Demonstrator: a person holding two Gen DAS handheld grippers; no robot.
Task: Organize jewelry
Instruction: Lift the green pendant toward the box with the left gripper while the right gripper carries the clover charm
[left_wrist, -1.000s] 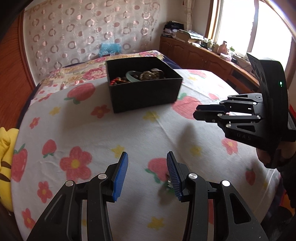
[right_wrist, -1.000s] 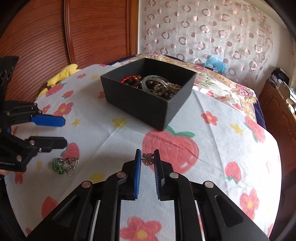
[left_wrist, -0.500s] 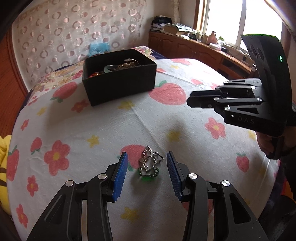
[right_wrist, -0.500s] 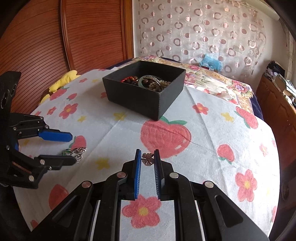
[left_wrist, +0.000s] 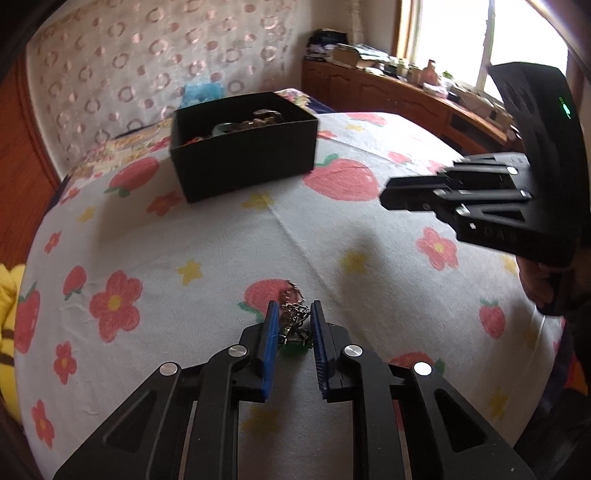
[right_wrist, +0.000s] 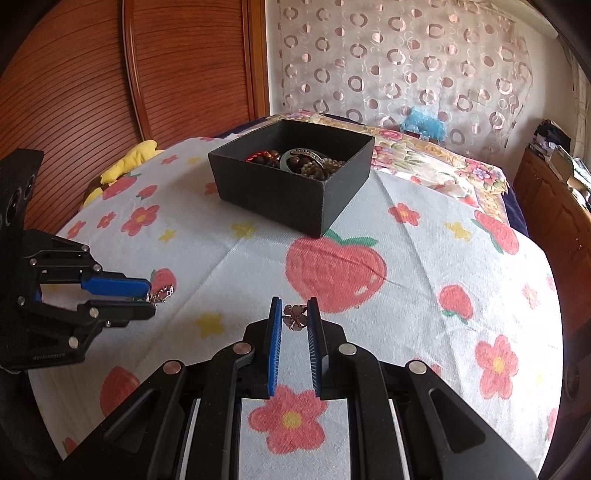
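A black open box (left_wrist: 243, 146) (right_wrist: 291, 188) with bracelets and beads inside stands on the flowered cloth at the far side. My left gripper (left_wrist: 293, 314) is shut on a silver chain with a green stone (left_wrist: 294, 332), low over the cloth; it also shows in the right wrist view (right_wrist: 149, 295) at the left. My right gripper (right_wrist: 294, 314) is shut on a small pink flower-shaped piece (right_wrist: 295, 316) and is held above the cloth; in the left wrist view (left_wrist: 391, 195) it is at the right.
The cloth with strawberries and flowers (right_wrist: 424, 266) covers a bed. A yellow soft toy (right_wrist: 125, 162) lies at the left edge. A wooden headboard (right_wrist: 147, 74) rises behind, and a wooden cabinet (left_wrist: 388, 96) with clutter stands along the window side.
My left gripper has closed its fingers on the green-stone chain, which lay between them open half a second ago. My right gripper keeps its flower piece and has shifted little.
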